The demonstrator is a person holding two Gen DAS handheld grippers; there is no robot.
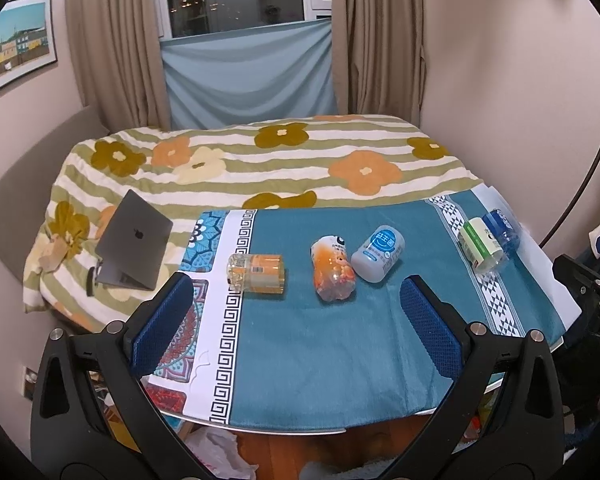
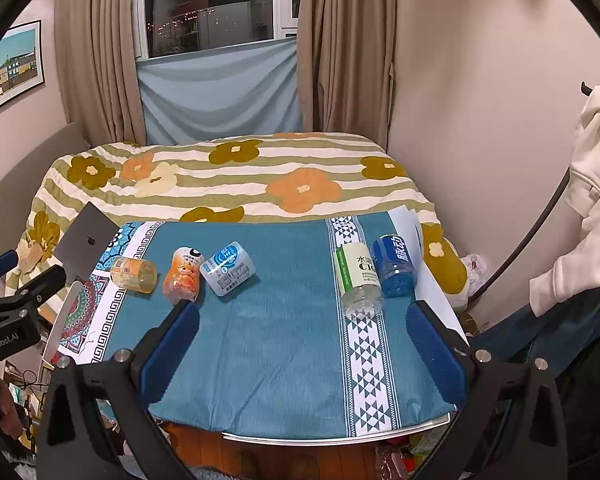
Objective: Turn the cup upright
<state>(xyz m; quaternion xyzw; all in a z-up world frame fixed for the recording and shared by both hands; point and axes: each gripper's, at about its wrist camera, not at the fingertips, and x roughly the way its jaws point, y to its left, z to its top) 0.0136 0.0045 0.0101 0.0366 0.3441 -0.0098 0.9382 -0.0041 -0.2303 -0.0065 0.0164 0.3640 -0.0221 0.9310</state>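
Several plastic cups lie on their sides on a blue cloth. From the left: a yellow-orange cup, an orange printed cup, a pale blue cup, a green-and-white cup and a dark blue cup. My left gripper is open and empty, above the table's near edge, short of the orange cups. My right gripper is open and empty, near the green-and-white cup. The left gripper's body shows at the left edge of the right wrist view.
The small table stands against a bed with a flowered striped blanket. A closed grey laptop lies on the bed at left. Walls flank both sides. White clothing hangs at right. Clutter lies under the table.
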